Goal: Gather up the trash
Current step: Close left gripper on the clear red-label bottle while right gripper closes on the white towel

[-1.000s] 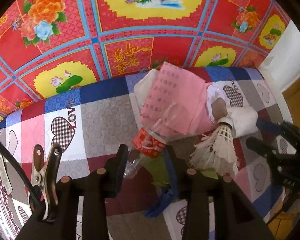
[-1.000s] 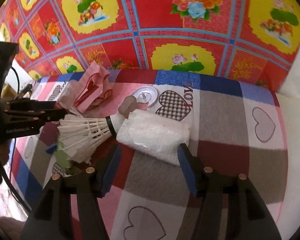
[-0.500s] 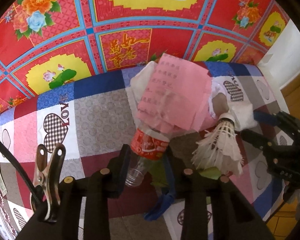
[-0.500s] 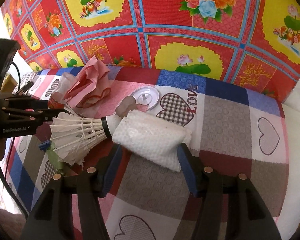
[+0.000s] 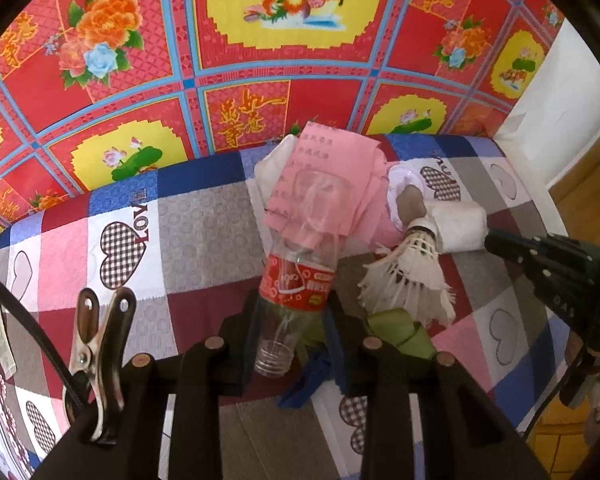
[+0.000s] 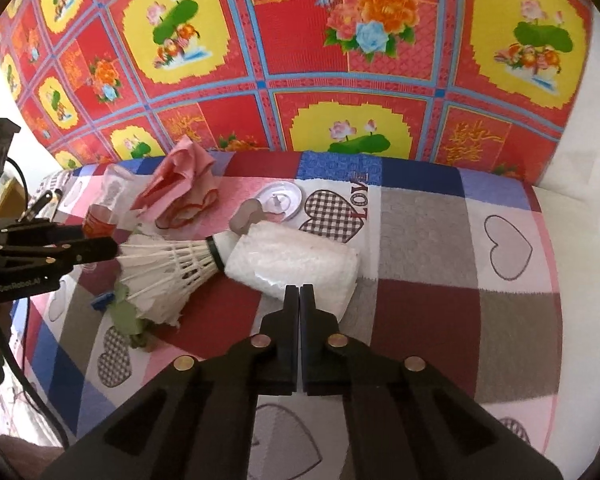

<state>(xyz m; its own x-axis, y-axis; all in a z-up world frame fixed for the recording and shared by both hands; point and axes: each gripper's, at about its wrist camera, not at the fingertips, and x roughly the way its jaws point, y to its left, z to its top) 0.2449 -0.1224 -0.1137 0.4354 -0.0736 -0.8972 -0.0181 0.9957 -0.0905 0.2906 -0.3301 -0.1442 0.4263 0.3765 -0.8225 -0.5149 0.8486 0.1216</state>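
Empty plastic bottle (image 5: 296,280) clamped at its neck between left gripper (image 5: 292,340) pads, pink paper (image 5: 324,176) at its twelve o'clock. Right gripper (image 6: 299,300) pinched together, apparently empty, touching white wad (image 6: 296,264). Shuttlecock (image 6: 168,268), lid (image 6: 280,200) uncollected; barely begun.

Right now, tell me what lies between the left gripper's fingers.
The empty plastic bottle, neck end toward the camera, lies between the left gripper fingers; the left wrist view shows it.
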